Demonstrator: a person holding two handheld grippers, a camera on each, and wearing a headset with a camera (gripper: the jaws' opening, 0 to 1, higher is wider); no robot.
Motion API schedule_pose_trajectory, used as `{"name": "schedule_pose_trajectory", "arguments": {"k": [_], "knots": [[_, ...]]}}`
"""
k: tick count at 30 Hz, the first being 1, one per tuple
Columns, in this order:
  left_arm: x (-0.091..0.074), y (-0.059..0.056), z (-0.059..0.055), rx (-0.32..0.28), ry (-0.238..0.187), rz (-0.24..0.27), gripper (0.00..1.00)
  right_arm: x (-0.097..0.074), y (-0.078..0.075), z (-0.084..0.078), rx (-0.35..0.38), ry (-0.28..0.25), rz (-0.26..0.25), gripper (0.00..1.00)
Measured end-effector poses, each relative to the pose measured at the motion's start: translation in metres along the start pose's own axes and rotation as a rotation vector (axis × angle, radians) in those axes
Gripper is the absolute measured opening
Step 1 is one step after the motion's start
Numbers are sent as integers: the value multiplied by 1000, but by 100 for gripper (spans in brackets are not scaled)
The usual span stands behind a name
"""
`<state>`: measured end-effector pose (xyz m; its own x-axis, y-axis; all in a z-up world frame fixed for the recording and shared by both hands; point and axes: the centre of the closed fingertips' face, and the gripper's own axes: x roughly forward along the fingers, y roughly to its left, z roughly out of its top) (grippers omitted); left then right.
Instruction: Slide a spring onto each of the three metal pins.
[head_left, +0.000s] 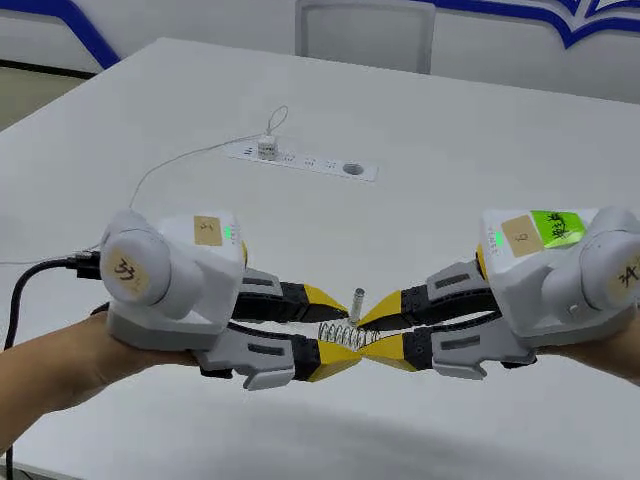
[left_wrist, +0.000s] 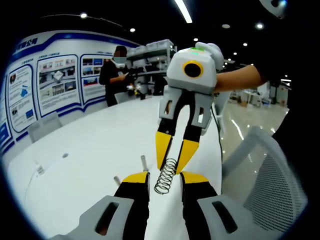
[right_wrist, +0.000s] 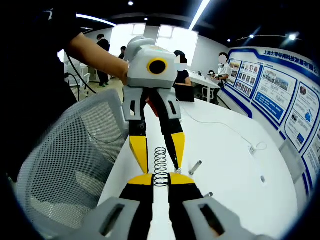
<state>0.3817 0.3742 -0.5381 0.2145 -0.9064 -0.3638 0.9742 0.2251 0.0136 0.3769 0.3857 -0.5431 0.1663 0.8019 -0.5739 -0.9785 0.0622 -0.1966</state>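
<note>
A small steel spring hangs level between the two grippers above the white table. My right gripper is shut on its right end; its tips pinch the coil. My left gripper has its jaws a little apart around the other end, with small gaps on both sides. The right gripper enters the left gripper view from above. A short metal pin stands upright just behind the spring. Two pins stand on the table; the right gripper view shows them too.
A flat socket strip with a white plug and thin cable lies farther back on the table. A chair stands at the far edge. A mesh chair is close beside the table. People stand in the background.
</note>
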Motion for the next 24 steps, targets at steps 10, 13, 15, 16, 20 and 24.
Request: {"name": "schedule_pose_trajectory", "arguments": {"k": [10, 13, 15, 16, 20, 24], "knots": [[-1, 1, -4, 30, 26, 8, 15, 1, 1, 0, -13, 8, 11, 11], [-2, -1, -4, 51, 29, 0, 14, 2, 2, -2, -25, 23, 17, 11], [-2, -3, -4, 61, 28, -5, 13, 3, 2, -3, -28, 28, 21, 11], [-3, -3, -3, 76, 27, -3, 12, 3, 2, -3, -31, 31, 20, 11], [-3, -4, -3, 114, 25, -12, 11, 1, 2, -2, -39, 36, 20, 11], [-2, -5, 0, 128, 15, -18, 10, -2, 1, -2, -30, 31, 16, 11]]}}
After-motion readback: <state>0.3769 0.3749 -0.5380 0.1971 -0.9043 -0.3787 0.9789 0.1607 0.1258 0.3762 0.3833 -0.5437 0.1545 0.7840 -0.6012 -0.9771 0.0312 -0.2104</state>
